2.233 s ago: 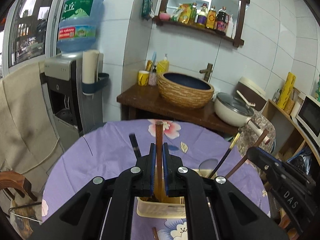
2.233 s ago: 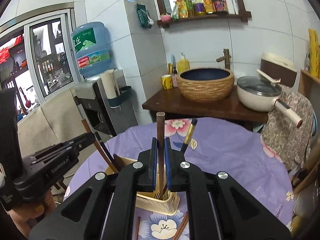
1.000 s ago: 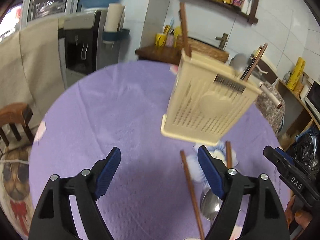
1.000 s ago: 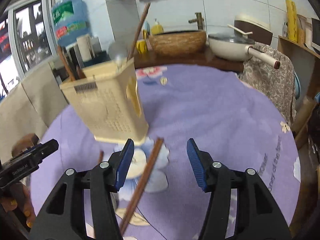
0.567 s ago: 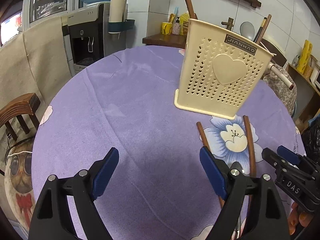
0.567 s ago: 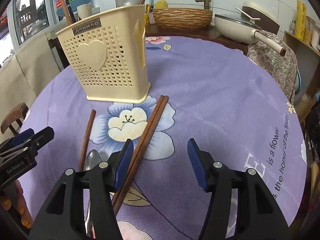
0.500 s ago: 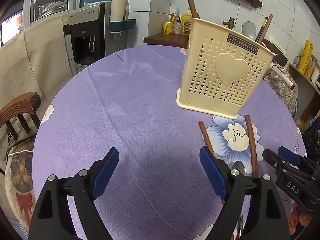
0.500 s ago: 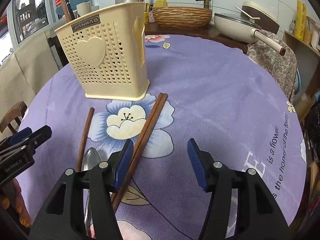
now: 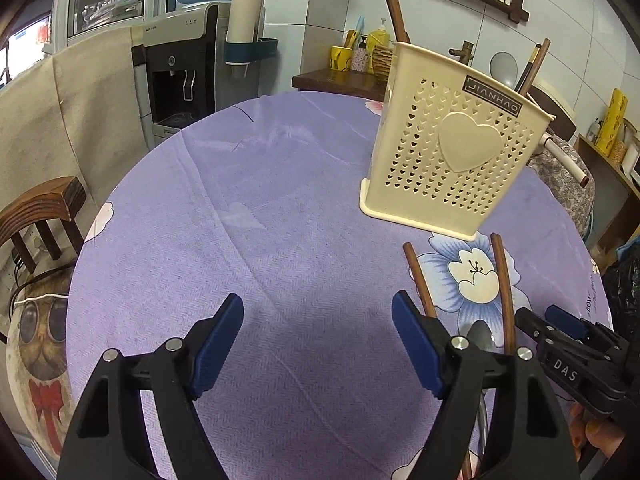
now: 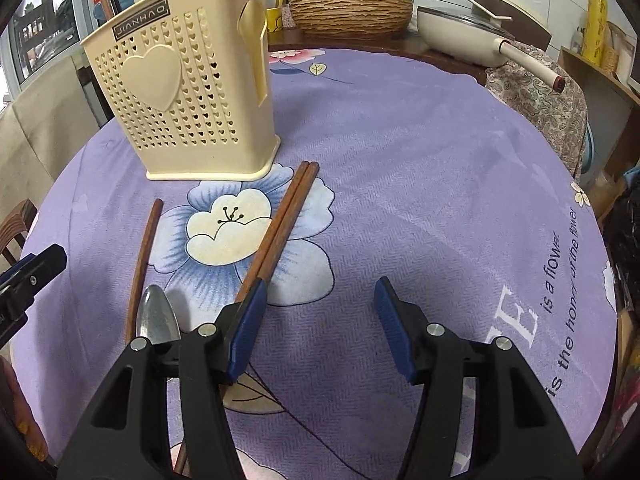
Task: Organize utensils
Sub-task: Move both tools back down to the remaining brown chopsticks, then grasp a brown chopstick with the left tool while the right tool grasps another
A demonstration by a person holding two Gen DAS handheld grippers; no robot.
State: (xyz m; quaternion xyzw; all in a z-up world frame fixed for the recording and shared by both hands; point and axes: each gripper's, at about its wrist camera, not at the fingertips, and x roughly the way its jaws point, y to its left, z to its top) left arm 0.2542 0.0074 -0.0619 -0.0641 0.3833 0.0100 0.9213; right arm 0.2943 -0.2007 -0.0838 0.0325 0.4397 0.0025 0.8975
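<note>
cream utensil holder stands upright on the purple flowered tablecloth, heart on its front, a few wooden sticks and a dark utensil poking out the top. on the cloth in front of it: a pair of brown chopsticks lying side by side and touching, far ends just beside the holder's base, near ends running under the right gripper's left finger; a single chopstick lying apart to their left; a metal spoon between them, bowl showing, handle hidden under the gripper. right gripper hovers low over the cloth, jaws apart, nothing between the pads, only bare cloth. left gripper has jaws wide and closing a bit, nothing between them; the single chopstick sits just outside its right finger in the left wrist view. wooden stool off the table's left edge. pan and woven basin on the counter behind.
</note>
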